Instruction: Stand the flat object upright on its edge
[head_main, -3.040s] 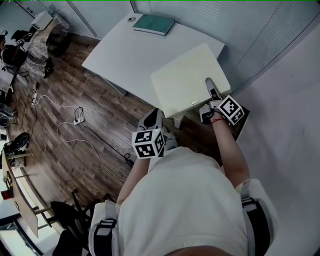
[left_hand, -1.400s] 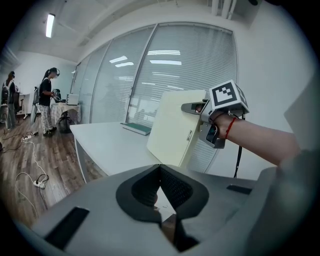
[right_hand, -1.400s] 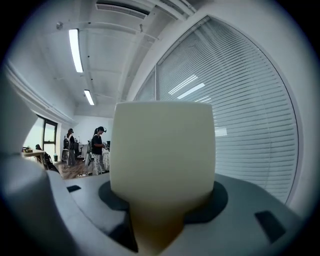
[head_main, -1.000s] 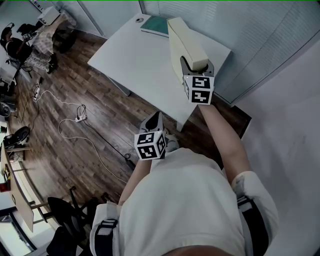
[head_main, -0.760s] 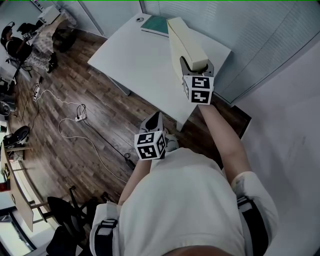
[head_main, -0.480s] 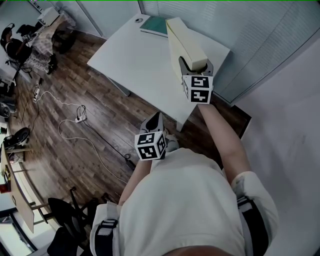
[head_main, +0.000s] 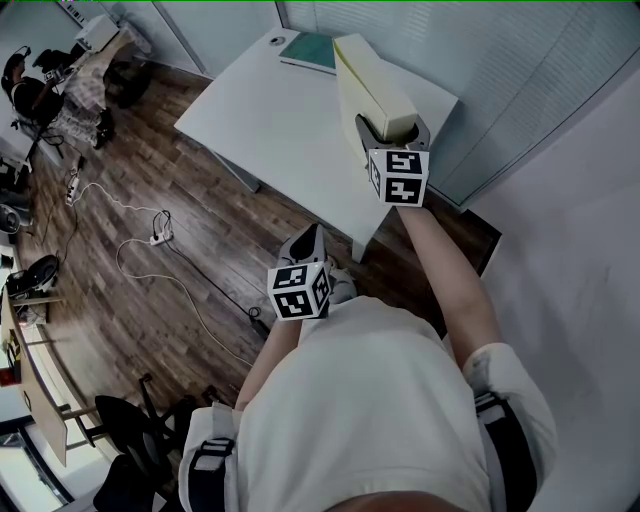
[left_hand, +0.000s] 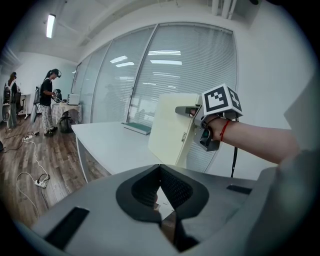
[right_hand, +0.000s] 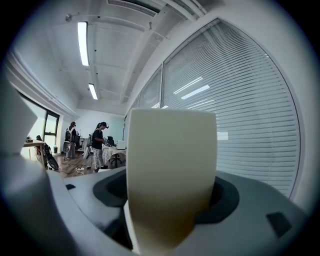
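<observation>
Right gripper view: we are seeing the right gripper (right_hand: 169, 200) just opening its jaws around the upright panel (right_hand: 170, 150); left gripper (left_hand: 160, 170) closed, empty.

We see a white worktop (head_main: 280, 120) standing on a dark wood-plank floor (head_main: 110, 170), where a power strip (head_main: 157, 238) lies with its cable. Slatted blinds (right_hand: 240, 100) cover tall windows; strip lights (right_hand: 82, 42) glow on the white ceiling (right_hand: 130, 45).
</observation>
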